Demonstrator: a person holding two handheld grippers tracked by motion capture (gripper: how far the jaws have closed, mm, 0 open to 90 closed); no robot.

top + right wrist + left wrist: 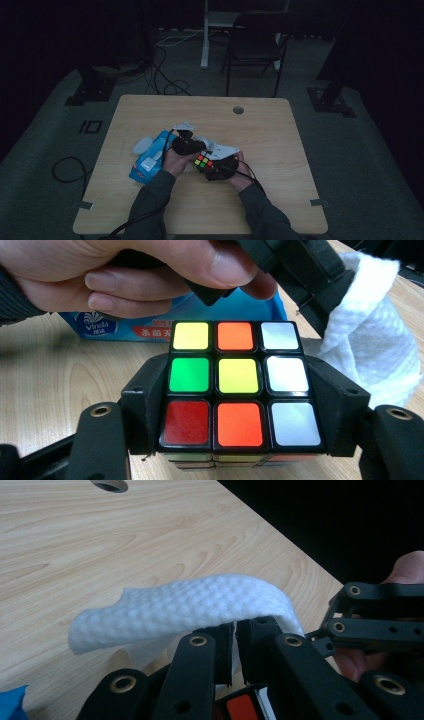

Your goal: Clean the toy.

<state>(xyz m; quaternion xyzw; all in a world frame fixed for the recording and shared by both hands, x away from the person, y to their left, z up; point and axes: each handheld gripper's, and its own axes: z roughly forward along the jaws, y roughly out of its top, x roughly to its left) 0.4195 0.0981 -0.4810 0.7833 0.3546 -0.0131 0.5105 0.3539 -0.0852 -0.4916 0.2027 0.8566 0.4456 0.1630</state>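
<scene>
Surface: a light wooden rectangular table (pixel 280 150) with a round cable hole (pixel 238 110) near its far edge.
On it, left side: a blue plastic tissue pack (pixel 148 165) lying flat, a small pale rounded object (pixel 142 145), too dim to identify, just beside its far corner.

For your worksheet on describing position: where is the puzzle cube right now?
The puzzle cube sits clamped between the right gripper's jaws near the table's middle, just right of the left gripper holding a white wipe.
</scene>
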